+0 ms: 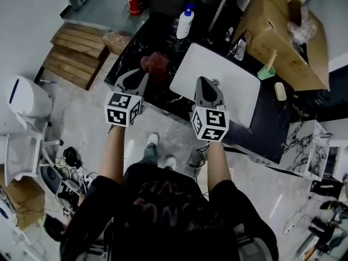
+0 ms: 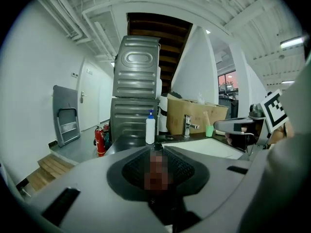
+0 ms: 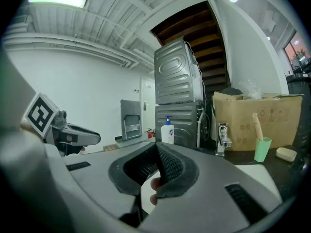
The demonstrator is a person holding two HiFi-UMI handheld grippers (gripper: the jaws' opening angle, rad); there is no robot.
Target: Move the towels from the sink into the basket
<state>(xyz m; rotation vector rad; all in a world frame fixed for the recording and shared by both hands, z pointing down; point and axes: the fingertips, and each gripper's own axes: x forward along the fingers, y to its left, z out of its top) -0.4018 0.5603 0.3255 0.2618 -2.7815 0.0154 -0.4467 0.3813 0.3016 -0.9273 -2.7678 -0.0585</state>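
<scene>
Here, at the counter (image 1: 167,99) edge, left gripper (image 1: 137,75) fingers stand slightly parted — right gripper (image 1: 207,82) fingers closed, empty.

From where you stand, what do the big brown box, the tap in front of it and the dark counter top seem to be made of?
Box: cardboard, matte brown, with folded flaps and creased edges.
Tap: metal, likely chromed; it looks bright and mirror-like.
Counter top: probably polished stone or a stone-look slab, glossy black with faint pale streaks. Which of the two it is cannot be told.
</scene>
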